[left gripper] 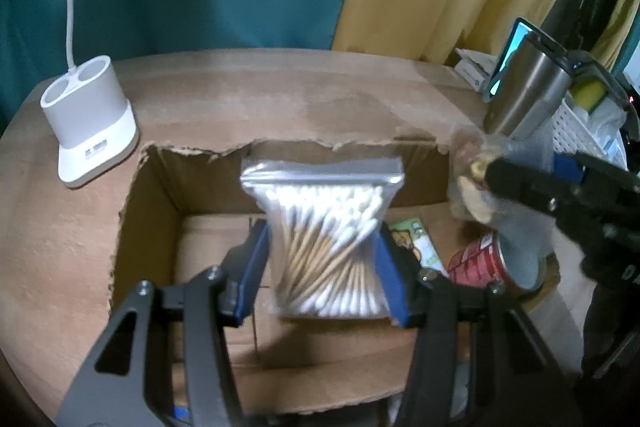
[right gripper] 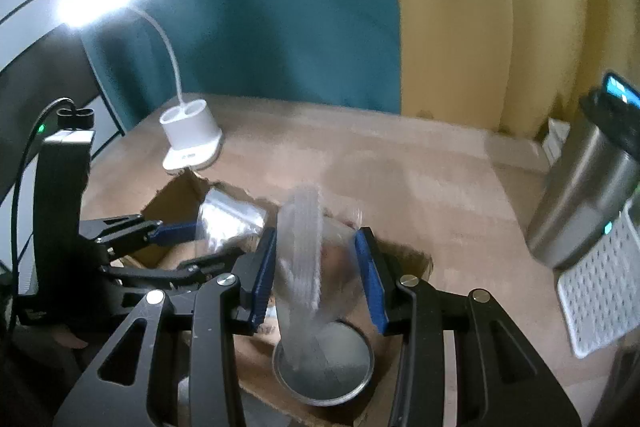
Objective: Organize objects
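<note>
both tongs (left gripper: 324,259) angled down, gripping bags (left gripper: 326,239)

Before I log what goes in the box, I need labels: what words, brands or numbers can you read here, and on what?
None can be read.
Red can: white print, too blurred.
Green packet: printed picture and marks, too small.
White lamp base: small front panel, unreadable.
Cotton swab bag: no print visible.

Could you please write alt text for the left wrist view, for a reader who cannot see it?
The left tool grips a clear bag of cotton swabs above an open cardboard box on a wooden table. At right, the right tool holds a small clear bag.
</note>
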`<state>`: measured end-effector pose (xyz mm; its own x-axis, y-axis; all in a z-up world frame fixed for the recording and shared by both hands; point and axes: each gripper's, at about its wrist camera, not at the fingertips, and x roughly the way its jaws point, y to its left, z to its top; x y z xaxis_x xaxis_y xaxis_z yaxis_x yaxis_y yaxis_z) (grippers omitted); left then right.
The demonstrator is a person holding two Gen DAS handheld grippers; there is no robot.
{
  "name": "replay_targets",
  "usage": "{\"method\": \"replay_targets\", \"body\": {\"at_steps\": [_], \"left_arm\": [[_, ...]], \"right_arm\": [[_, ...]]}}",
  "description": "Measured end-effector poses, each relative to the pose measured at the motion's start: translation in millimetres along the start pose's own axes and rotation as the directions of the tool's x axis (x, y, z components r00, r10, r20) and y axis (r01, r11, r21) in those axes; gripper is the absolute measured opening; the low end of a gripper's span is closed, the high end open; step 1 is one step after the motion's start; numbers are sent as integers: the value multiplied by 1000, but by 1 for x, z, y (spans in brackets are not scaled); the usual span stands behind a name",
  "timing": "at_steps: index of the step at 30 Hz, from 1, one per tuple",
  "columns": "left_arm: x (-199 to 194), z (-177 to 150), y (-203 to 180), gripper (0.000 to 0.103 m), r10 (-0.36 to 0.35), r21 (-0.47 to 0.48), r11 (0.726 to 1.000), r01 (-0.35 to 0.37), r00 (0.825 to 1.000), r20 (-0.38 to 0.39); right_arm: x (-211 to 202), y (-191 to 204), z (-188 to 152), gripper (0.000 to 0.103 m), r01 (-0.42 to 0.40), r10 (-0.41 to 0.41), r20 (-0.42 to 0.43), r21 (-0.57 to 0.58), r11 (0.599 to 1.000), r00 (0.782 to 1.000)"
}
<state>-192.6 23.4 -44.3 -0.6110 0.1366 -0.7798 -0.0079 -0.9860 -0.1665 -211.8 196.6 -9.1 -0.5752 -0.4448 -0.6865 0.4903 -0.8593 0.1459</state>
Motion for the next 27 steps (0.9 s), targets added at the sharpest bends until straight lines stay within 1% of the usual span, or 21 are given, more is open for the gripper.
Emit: {"method": "replay_targets", "body": {"at_steps": [3,10,15,21,24,27], "left_arm": [[0,0,-1,53,-1,5,1000,1,1000,0],[-7,-1,-1,57,-22,7,1000,22,1000,9],[-12,-2,-3,58,-31,9,999,31,999,12],[-20,-6,-4,58,-39,17,999,39,999,18],[-21,-8,-6,58,-41,22,999,41,999,19],[-24,-10,-7,58,-43,27,999,43,999,21]], "right_arm": [[1,-5,-7,42,13,-12,-17,30,999,1000],[-8,-9,-12,42,51,-50,-15,51,997,999],[-17,-14,-13,42,71,-71,-9,50,996,997],[-26,-19,-20,42,125,-124,-16,48,991,992],[-31,-22,-25,45,141,-140,-17,59,988,990],[-38,-23,-29,45,162,-161,-15,61,985,987]]}}
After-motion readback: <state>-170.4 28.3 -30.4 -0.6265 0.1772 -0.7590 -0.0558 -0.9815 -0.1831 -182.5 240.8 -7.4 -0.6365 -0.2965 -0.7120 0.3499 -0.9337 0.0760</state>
